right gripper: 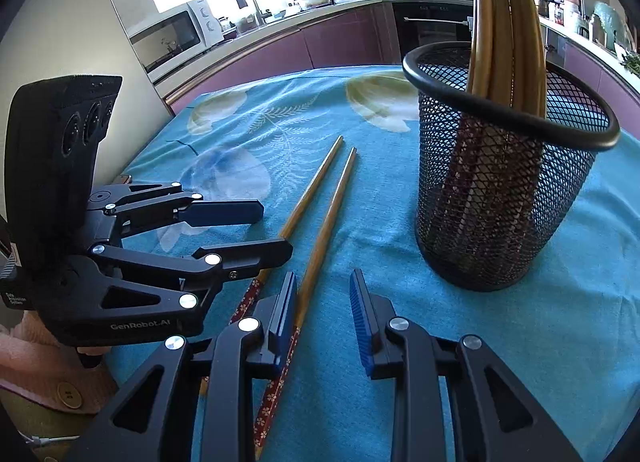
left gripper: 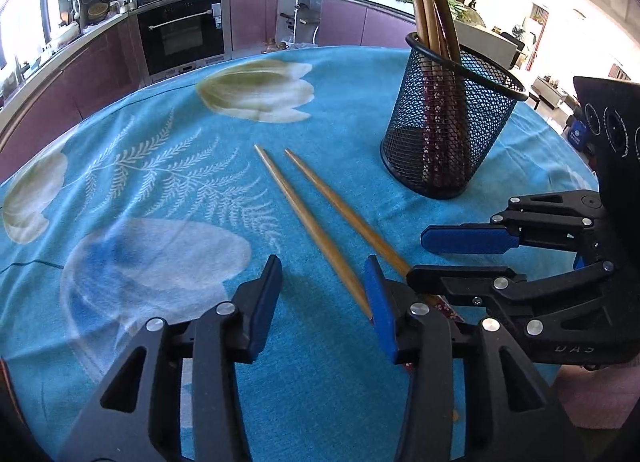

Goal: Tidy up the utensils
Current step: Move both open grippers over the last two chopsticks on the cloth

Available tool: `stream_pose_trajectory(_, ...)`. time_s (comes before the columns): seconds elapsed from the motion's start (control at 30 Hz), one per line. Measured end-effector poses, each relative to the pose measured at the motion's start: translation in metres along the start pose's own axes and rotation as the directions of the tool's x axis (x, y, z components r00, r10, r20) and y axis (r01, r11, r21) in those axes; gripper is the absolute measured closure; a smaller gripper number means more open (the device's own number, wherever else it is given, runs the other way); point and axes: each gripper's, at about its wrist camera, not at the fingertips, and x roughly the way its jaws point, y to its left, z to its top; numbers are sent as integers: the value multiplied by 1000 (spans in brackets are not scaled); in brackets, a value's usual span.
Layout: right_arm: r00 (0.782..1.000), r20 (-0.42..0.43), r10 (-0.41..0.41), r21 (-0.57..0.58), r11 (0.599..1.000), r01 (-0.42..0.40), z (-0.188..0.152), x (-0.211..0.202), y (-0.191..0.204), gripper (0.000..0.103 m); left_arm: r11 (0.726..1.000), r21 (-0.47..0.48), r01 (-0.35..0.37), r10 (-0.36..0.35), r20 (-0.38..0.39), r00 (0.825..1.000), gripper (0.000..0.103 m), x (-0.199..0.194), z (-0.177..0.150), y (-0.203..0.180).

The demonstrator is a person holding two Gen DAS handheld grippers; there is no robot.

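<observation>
Two tapered wooden chopsticks (left gripper: 320,230) are lying side by side on the blue floral tablecloth (left gripper: 160,182), left of the black mesh holder (left gripper: 448,122), while the left gripper (left gripper: 320,290) and right gripper (right gripper: 324,314), both narrowly parted and empty, are straddling one each, risking a pinch that rolls it aside.

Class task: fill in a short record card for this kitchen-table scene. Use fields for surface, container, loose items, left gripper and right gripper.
surface: table under a blue floral cloth
container: black mesh holder, upright, chopsticks standing inside
loose items: two chopsticks flat on the cloth, beside the holder
left gripper: open, fingers either side of one loose chopstick
right gripper: open, holding nothing, one chopstick beside its left finger
</observation>
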Motion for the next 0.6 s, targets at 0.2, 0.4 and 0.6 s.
stream_pose_trajectory(0.2,1000,3,-12,-5,1000,12,1,-2,0,77,1000,-17,-13,13,-4,1000,77,-4,-5,1)
stream_pose_trajectory(0.4,1000,8,-29,-16,999,29,5,2,3,77,998,-56,-5,4,-4,1000,84,-11,-14,7)
stream_pose_trajectory(0.6,999,11,-38,-22,999,38,11,7,5,77,999,-35,-6,6,0,1000,73,-12,-11,6)
